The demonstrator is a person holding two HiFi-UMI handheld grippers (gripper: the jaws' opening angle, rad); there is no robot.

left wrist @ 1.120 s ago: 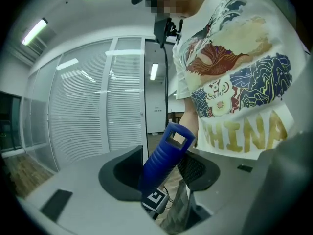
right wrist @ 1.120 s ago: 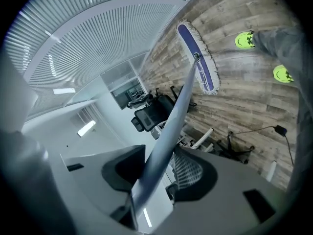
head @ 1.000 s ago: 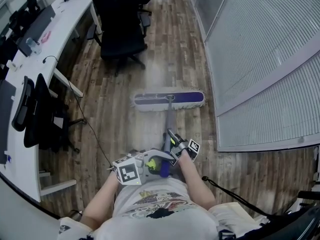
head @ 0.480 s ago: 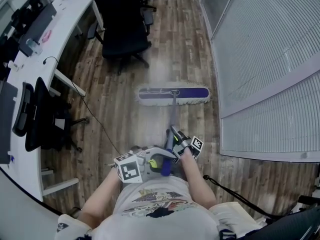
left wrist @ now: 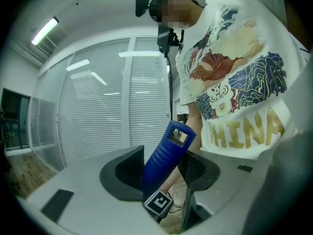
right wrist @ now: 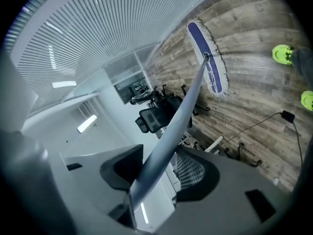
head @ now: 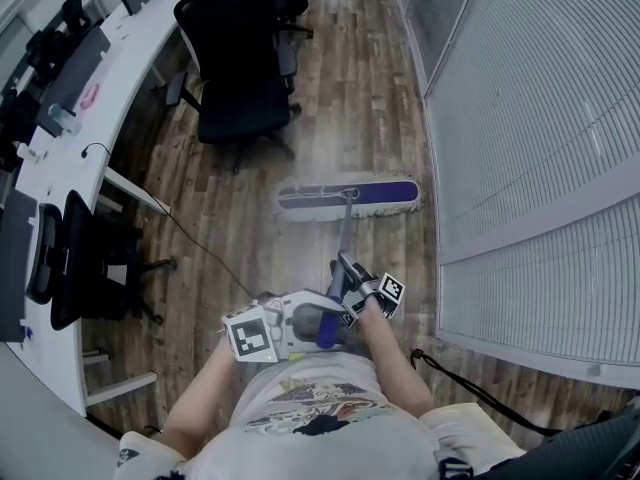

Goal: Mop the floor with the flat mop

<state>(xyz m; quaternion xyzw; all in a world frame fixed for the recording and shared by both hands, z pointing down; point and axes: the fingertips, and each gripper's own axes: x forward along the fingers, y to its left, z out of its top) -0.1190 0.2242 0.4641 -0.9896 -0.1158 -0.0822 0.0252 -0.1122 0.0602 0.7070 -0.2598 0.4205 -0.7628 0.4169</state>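
Mid-stroke, by my reading: the mop head (head: 347,197) lies flat on the floor (head: 250,228), near the chair (head: 240,68). The left claw (head: 325,328) pinches the blue grip (left wrist: 164,160). The right claw (head: 342,273), jaws just eased wider, clasps the pole (right wrist: 176,121). Much floor likely remains.

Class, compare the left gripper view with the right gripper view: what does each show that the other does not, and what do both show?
Only the left gripper view: the blue grip at the handle's end and the person's printed T-shirt. Only the right gripper view: the mop head on the wooden floor, black office chairs and yellow-green shoes. Both: the mop handle held between the tongs, the left tongs and the right tongs, whose jaws have just been opening, and white blinds.
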